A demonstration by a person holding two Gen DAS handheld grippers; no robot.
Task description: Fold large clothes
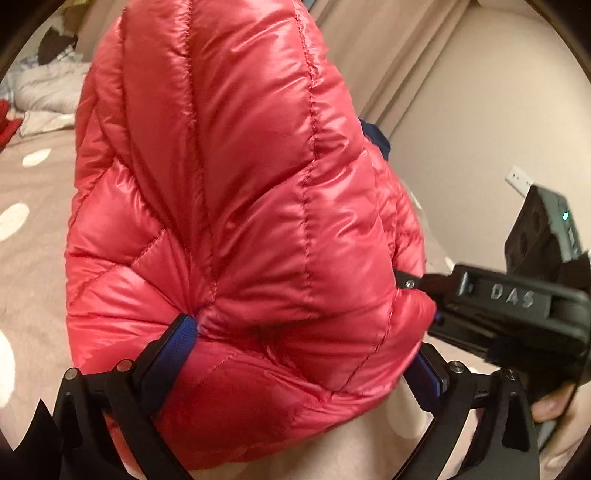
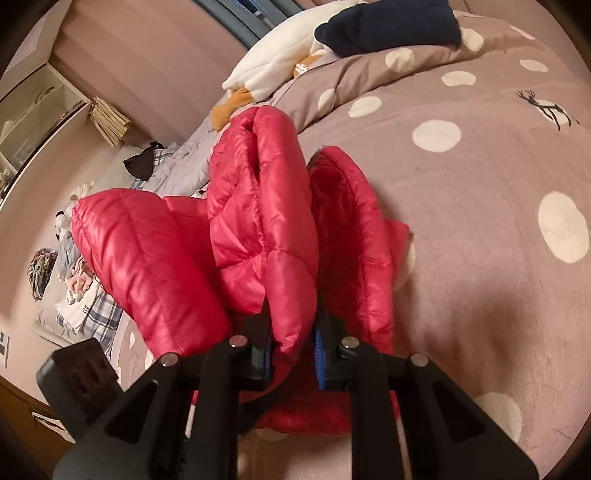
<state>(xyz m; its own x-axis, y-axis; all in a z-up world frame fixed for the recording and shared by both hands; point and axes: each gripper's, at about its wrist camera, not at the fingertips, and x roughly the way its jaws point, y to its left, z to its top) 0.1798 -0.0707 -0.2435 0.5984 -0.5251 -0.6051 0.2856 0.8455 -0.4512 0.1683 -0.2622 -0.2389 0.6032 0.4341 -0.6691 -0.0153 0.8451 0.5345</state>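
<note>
A shiny red quilted puffer jacket (image 1: 236, 177) fills the left wrist view, bunched and raised above the bed. My left gripper (image 1: 301, 363) has its blue pads (image 1: 173, 350) set wide apart and pressed into a thick bundle of the jacket's lower edge. In the right wrist view the jacket (image 2: 266, 206) stands up in folds over the bedspread. My right gripper (image 2: 291, 354) is shut on a narrow fold of it. The right gripper's body (image 1: 513, 299) reaches into the jacket's right side, with a hand (image 1: 554, 406) behind it.
The bed has a dusty-pink spotted cover (image 2: 480, 177). A white plush pillow (image 2: 280, 55) and a dark navy garment (image 2: 388, 26) lie at its far end. Loose clothes (image 2: 81, 280) are piled at the left, below a shelf unit (image 2: 33, 110).
</note>
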